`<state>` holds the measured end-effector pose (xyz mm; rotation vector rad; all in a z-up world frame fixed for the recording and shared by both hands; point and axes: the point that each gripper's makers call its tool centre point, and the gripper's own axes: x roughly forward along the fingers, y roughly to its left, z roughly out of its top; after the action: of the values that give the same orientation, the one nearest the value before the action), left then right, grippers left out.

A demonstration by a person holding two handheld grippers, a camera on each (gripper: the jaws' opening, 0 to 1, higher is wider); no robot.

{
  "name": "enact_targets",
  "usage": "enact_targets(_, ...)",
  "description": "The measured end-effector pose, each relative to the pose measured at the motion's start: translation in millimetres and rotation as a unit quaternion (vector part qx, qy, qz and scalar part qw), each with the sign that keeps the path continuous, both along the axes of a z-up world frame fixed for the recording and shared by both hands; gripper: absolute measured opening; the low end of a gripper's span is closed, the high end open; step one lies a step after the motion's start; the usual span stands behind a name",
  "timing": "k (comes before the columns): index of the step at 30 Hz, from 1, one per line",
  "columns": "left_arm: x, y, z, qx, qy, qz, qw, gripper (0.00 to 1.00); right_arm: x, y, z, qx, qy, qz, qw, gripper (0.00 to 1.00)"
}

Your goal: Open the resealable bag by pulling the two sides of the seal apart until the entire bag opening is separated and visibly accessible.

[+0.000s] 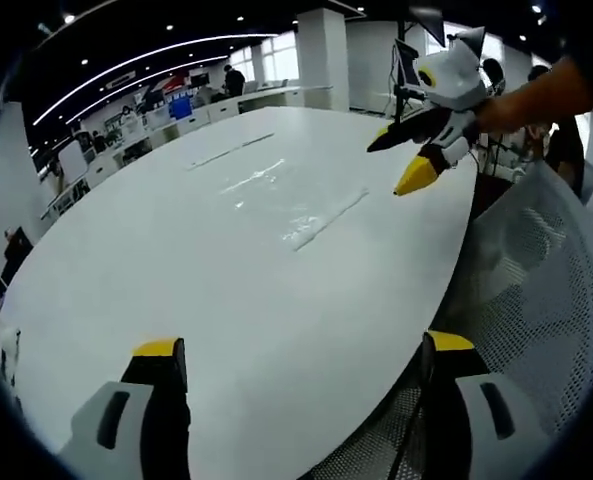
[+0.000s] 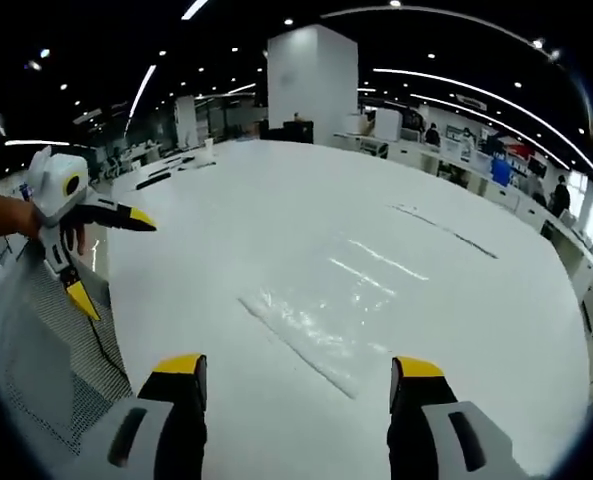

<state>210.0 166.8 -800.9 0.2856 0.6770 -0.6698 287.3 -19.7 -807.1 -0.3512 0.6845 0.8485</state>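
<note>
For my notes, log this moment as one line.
bag: flat on table, sealed | left gripper: open | right gripper: open | neither touching bag

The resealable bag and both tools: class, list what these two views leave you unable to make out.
- Bag, right gripper view: clear film on white table; its seal edge reads as a strip, open or closed unclear.
- Bag, left gripper view: far off, only glare streaks; outline lost.
- Left tool, seen in right gripper view: the hand holding it is cut by the edge.
- Right tool, seen in left gripper view: small, jaws parted.
</note>
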Motion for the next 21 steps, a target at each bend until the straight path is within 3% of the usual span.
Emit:
enact_targets(5, 2.1, -2.5, 2.9, -0.010, -0.002, 0.006, 0.9999, 0.94, 18.3, 6.6, -13.8, -0.022, 0.014, 0.021, 0.9994, 0.67)
enact_targets(8, 0.8, -7.5, 7.6, -0.047, 0.008, 0.019, 0.9987, 0.89, 25.6, 11.2, -21.1, -0.031, 0.025, 0.036, 0.9985, 0.61)
enact_targets(14, -0.3, -3.8, -1.9, -0.034, 0.015, 0.015, 0.9992, 0.82, 34.3, 16.5, -31.5, -0.049, 0.033, 0.060, 0.9965, 0.54)
enact_targets(21, 2.5, -6.7, 2.5, -0.026, 0.012, 0.000, 0.9996, 0.77, 39.7, 17.2, -45.1, -0.067, 0.078, 0.077, 0.9917, 0.47)
